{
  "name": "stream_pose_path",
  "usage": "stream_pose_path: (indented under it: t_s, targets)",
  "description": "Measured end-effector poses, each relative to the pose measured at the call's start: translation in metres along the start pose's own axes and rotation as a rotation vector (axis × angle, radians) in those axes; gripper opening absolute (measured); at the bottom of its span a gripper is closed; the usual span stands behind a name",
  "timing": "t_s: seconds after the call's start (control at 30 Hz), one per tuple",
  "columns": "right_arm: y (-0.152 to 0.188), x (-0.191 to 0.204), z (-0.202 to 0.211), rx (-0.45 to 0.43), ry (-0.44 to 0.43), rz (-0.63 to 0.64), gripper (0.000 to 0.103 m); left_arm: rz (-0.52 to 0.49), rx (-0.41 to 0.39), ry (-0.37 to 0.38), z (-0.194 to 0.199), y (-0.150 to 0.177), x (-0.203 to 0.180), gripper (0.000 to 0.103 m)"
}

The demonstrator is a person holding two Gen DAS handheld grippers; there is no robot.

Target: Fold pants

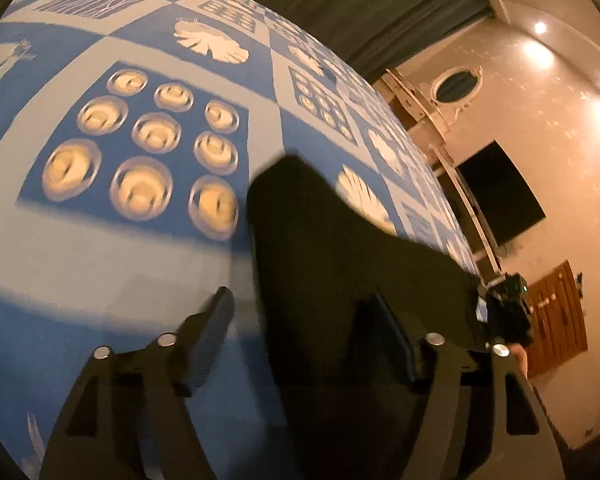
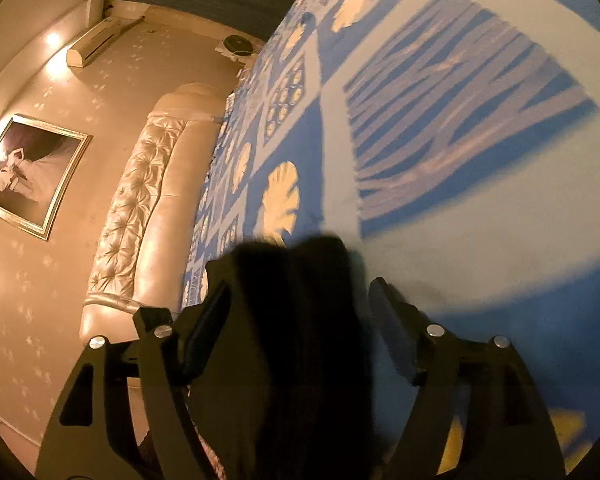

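Note:
Dark pants (image 1: 320,240) lie on a blue bedspread (image 1: 140,240) printed with cream shells and circles. My left gripper (image 1: 300,312) stands open over them; the cloth runs between its fingers, with a gap of bedspread showing beside the left finger (image 1: 216,320). In the right wrist view a bunched end of the pants (image 2: 300,340) sits between the fingers of my right gripper (image 2: 298,300), which is open too, neither pad pressing on it. The right gripper (image 1: 508,312) also shows at the far edge of the pants in the left wrist view.
A padded cream headboard (image 2: 140,200) borders the bed on one side. A framed picture (image 2: 28,172) and an air conditioner (image 2: 96,40) hang on that wall. On the opposite side are a dark screen (image 1: 500,196), a wooden door (image 1: 556,312) and dark curtains (image 1: 340,0).

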State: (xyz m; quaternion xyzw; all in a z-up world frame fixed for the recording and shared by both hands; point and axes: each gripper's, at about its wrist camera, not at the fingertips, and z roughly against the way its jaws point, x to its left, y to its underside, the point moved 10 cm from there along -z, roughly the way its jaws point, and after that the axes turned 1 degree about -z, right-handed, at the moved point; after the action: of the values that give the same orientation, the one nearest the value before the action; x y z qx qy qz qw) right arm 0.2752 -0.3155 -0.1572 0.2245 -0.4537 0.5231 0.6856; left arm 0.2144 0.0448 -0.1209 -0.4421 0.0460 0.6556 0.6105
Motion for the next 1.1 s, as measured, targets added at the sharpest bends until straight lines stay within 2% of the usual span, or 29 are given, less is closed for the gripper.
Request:
stream_pose_path:
  t_s: [0.07,0.17,0.33,0.4,0.43,0.47,0.5,0.53,0.6,0.8,1.1]
  targets:
    - [0.015,-0.002,0.012,0.007,-0.005,-0.001,0.072,0.008,0.001,0.002,0.011,0.017,-0.005,0.076]
    - [0.042,-0.001,0.023,0.030,-0.011,-0.004,0.074,0.078,0.001,0.031,0.024,0.044,-0.014,0.079]
    - [0.087,0.011,0.022,0.084,-0.048,0.015,0.075,0.138,-0.003,0.044,0.024,0.073,-0.033,0.081]
    - [0.093,0.013,0.021,0.069,-0.017,0.035,0.070,0.141,-0.014,0.032,0.022,0.078,-0.037,0.081]
    - [0.095,0.011,0.020,0.066,0.006,0.031,0.058,0.146,-0.018,0.028,0.021,0.079,-0.039,0.081]
    - [0.097,0.007,0.020,0.068,0.019,0.017,0.048,0.148,-0.022,0.013,0.019,0.081,-0.040,0.077]
    - [0.097,0.002,0.021,0.063,0.015,-0.004,0.046,0.143,-0.016,-0.022,0.017,0.084,-0.040,0.061]
    - [0.098,0.001,0.023,0.061,0.005,-0.008,0.041,0.144,-0.005,-0.027,0.017,0.086,-0.039,0.055]
    - [0.102,-0.001,0.025,0.061,-0.001,-0.009,0.037,0.178,-0.010,-0.015,0.017,0.087,-0.039,0.047]
    - [0.102,0.006,0.031,0.064,-0.002,-0.001,0.032,0.155,-0.021,-0.070,0.021,0.084,-0.047,0.039]
    - [0.106,0.000,0.048,0.078,0.003,0.003,0.031,0.136,-0.004,-0.071,0.015,0.087,-0.054,0.038]
